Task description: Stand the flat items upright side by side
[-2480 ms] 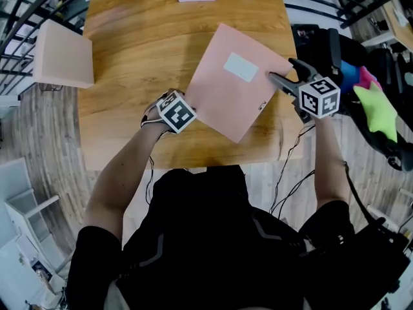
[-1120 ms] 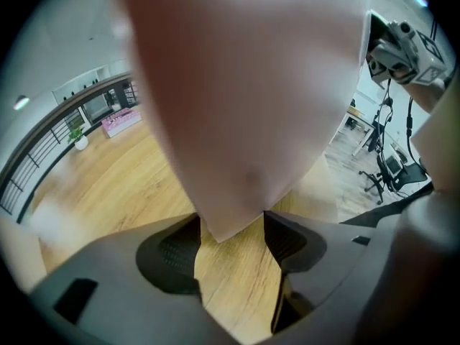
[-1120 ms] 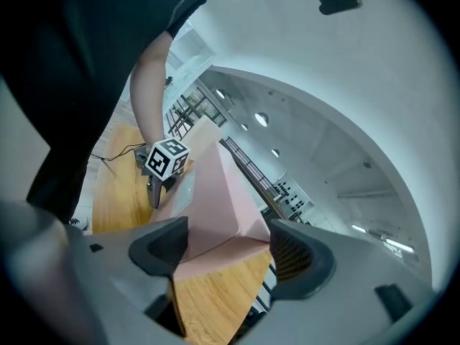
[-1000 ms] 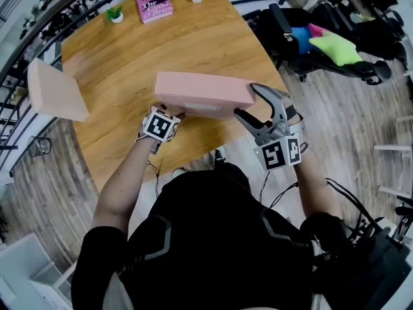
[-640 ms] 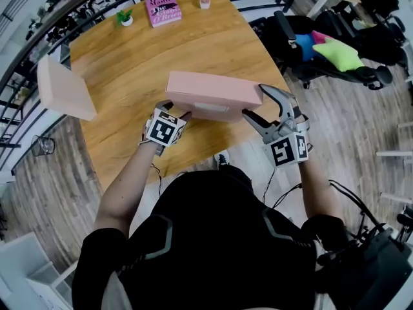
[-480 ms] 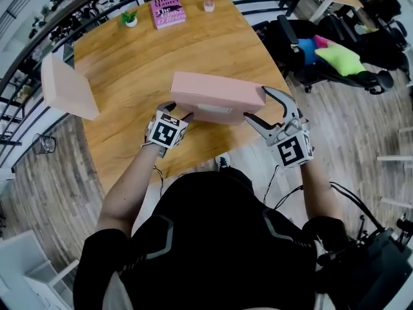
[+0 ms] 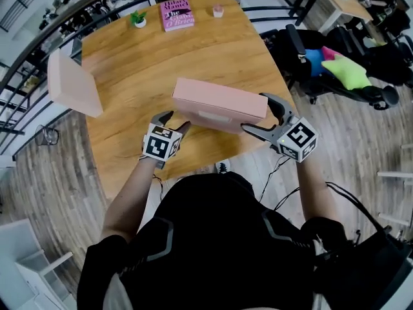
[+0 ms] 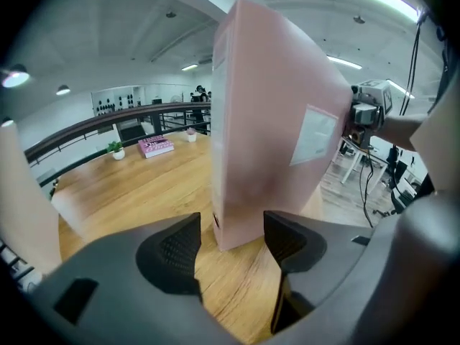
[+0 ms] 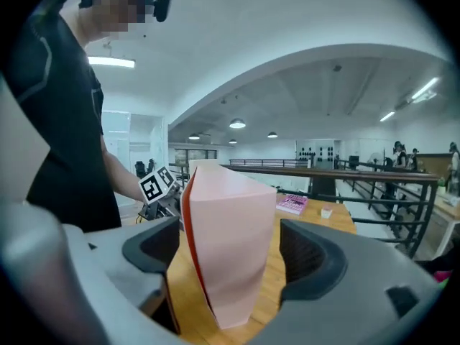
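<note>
A pink binder [image 7: 219,103] stands upright on its long edge near the front of the wooden table [image 7: 129,63]. My left gripper [image 7: 173,121] straddles its left end. In the left gripper view the binder [image 8: 273,135] sits between the pads, with a thin gap showing at the left pad [image 8: 180,250]. My right gripper [image 7: 255,113] straddles the right end and its jaws are opening. There the binder [image 9: 230,214] has space on both sides. A second pink binder [image 7: 71,82] stands upright at the table's left edge.
A pink book [image 7: 177,13], a small potted plant [image 7: 139,19] and a little cup [image 7: 218,10] sit at the table's far edge. Chairs with green and blue cushions [image 7: 345,66] stand to the right. Bare tabletop lies between the two binders.
The binder, tilted flat between both grippers before, now stands on its edge on the table. The right gripper's jaws have spread away from its right end.
</note>
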The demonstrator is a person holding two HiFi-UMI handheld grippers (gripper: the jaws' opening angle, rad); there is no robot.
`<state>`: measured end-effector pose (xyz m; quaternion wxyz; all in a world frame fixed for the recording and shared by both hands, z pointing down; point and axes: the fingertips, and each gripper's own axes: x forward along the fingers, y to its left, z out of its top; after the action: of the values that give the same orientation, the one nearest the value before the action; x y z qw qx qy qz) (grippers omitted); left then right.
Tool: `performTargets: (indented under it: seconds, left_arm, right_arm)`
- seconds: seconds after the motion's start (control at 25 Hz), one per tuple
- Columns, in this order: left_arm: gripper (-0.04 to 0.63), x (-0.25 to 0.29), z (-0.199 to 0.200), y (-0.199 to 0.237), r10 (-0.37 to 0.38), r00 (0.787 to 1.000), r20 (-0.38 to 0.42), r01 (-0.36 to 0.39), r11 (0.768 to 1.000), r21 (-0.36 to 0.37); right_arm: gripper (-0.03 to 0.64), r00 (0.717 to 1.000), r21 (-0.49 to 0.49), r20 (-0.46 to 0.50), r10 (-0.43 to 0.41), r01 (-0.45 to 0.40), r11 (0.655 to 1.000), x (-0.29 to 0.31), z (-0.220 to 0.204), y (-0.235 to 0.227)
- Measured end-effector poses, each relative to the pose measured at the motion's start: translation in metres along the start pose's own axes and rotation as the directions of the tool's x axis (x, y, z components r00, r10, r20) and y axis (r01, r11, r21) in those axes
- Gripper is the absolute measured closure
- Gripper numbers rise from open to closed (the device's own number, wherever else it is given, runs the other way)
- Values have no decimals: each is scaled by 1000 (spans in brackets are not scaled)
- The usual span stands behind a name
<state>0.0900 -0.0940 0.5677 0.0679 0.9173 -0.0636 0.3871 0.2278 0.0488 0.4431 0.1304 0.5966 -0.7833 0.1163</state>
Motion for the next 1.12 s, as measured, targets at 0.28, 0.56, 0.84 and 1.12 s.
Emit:
performTargets:
  seconds: [0.28,0.56,0.84,1.12]
  left_arm:
    - [307,-28,4,9,97,993,74,-86,987,-136]
    - [310,-74,2,49,350,929,119,-308,911,-273]
    - [326,-119,-2,63,472,871,136,-392,834,-388]
    - [338,-169,-1,68,554,801,228,-423,792,-441]
  right_arm:
    - [282,995,-12,40,89,-89,996,11,-4,0]
    - [306,993,-25,92,78,-76,997,39,8,-10]
    - [308,985,-65,107,133,-126,990,81,22,-12]
    - [308,988,-64,105,111,-104,992,136,39,-2]
